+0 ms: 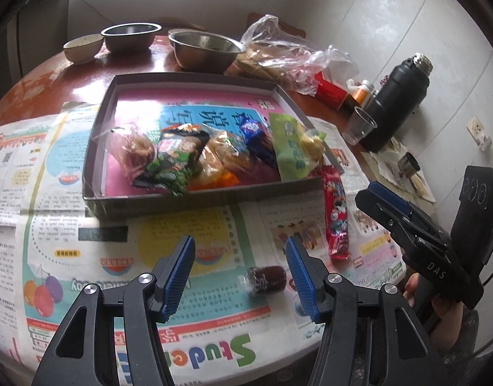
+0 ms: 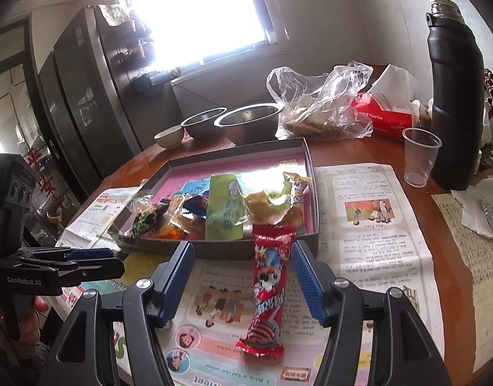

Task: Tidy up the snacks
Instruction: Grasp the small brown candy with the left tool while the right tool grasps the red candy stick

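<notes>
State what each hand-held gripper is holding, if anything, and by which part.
Nothing is held. The left hand-held gripper stands open above the newspaper; the right hand-held gripper is open around the red snack packet, not pressing it.

Daylight from blown-out window (image 2: pixel 195 9); glare on box liner (image 1: pixel 143 109); fisheye warp, dark corners.

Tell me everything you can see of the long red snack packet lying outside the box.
The red snack packet is a long, narrow, glossy plastic wrapper, printed with a cartoon face and white lettering and crimped at both ends. It looks sealed and full. It lies flat on the newspaper, its far end leaning against the near wall of the box, close to that wall's right corner. The right gripper has its jaws open on either side of it, not touching it.
</notes>
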`<state>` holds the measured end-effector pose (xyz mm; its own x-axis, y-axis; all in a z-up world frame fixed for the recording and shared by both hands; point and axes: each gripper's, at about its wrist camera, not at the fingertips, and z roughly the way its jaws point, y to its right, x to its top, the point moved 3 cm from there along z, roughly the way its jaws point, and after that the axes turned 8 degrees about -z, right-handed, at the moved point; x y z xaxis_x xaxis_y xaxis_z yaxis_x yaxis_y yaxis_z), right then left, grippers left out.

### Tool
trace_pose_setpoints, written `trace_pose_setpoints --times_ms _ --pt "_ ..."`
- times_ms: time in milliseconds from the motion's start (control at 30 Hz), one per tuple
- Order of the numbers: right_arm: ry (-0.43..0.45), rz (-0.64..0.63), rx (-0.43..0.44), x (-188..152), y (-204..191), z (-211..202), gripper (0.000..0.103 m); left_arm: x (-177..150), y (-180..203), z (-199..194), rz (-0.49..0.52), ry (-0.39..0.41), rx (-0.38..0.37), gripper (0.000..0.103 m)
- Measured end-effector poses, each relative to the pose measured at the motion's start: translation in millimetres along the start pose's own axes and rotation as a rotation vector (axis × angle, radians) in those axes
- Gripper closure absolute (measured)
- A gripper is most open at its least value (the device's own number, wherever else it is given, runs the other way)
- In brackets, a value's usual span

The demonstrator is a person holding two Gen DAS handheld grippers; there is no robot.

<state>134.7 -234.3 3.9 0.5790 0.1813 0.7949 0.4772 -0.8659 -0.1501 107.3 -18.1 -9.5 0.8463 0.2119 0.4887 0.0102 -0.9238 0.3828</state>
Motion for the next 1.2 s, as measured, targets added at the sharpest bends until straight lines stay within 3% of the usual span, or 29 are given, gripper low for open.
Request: trace_pose_setpoints --times_ms 633,900,967,1167,1200 --pt "-0.092 -0.03 -0.034 -30 1 24 0.041 -36 20 35 0.052 -0.089 0.029 0.042" --pt "-0.109 -0.051 -0.015 -36 2 35 0.065 -39 23 44 0.066 -0.09 0.065 0.042" --pt "-0.114 -0.059 -0.007 -37 1 38 0.076 -39 23 46 0.07 -0.09 0.068 0.042" --pt "-0.11 -0.054 0.003 -38 3 44 0.084 -39 24 49 0.059 -0.083 0.048 0.043" --pt "-0.108 -0.051 0.008 -38 3 44 0.084 -39 24 49 0.061 -0.08 0.047 0.046"
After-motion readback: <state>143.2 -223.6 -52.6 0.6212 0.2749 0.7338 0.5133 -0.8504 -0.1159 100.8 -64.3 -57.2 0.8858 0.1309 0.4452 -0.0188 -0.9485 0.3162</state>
